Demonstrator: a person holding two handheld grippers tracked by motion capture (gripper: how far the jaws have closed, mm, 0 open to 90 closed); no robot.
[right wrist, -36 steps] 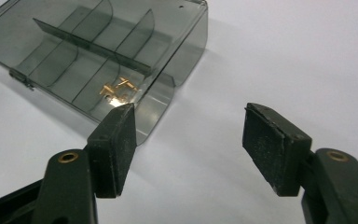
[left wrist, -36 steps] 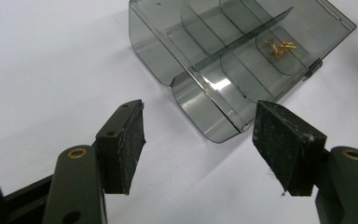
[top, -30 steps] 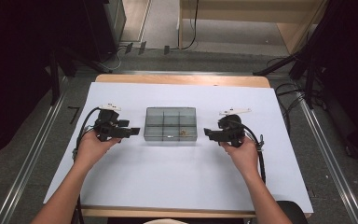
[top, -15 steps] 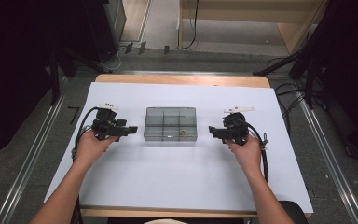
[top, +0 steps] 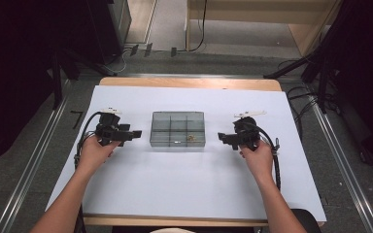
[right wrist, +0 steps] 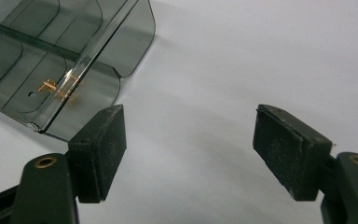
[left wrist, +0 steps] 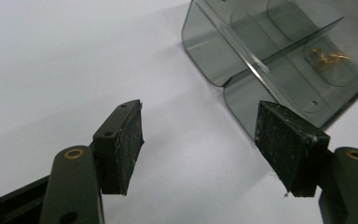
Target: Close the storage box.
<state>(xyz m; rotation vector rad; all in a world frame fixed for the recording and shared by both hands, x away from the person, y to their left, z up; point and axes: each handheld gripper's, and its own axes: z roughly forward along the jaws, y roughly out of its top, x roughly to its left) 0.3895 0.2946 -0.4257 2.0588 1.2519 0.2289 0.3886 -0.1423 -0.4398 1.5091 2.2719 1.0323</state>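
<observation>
The box (top: 177, 129) on my table (top: 184, 184) is smoky clear plastic, split into compartments, small gold bits (top: 191, 138) in one. My left hand-held gripper (top: 137, 132) gapes empty; my right hand-held gripper (top: 220, 137), just widening, holds nothing.

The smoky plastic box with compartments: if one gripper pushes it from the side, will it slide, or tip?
The box looks low and wide, so it would probably slide on the white table, not tip. Its thin clear walls suggest it is light and stiff. Its glossy surface may slip between the pads.

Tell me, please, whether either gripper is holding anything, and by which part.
Nothing is held: left gripper and right gripper are open beside the box.
</observation>
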